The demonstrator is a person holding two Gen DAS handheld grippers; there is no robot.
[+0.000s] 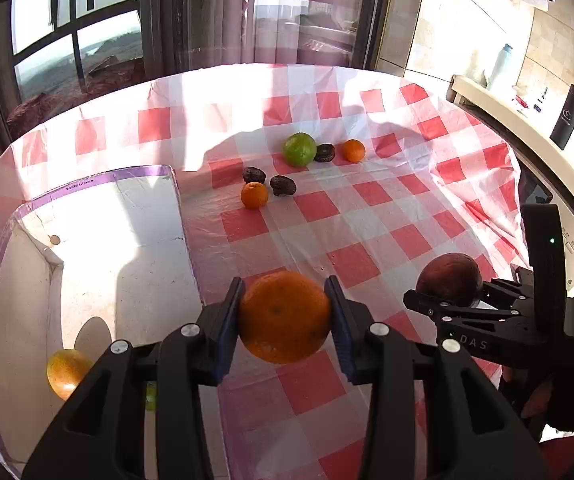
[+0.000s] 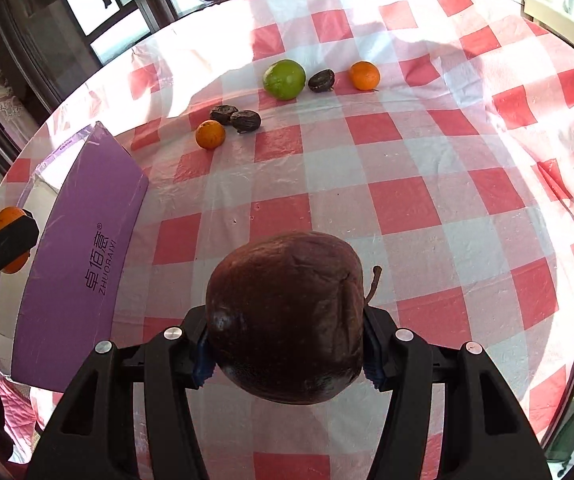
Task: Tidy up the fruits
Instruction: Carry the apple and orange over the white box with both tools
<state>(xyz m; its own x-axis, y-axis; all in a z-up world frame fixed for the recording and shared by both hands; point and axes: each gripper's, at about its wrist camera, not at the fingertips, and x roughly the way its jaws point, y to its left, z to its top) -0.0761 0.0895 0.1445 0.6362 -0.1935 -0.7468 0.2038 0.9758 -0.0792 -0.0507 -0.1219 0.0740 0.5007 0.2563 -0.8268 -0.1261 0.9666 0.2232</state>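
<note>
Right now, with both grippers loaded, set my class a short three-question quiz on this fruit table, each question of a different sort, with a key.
1. True or false: the left gripper is shut on an orange.
2. Multiple choice: what does the right gripper hold? A) a green fruit B) a dark red apple C) a small orange
3. Fill in: apart from the two held fruits, how many fruits lie on the checked tablecloth outside the purple-edged box?

Key
1. True.
2. B, the dark red apple.
3. Six: one green fruit, two small oranges and three dark wrinkled fruits.
</note>
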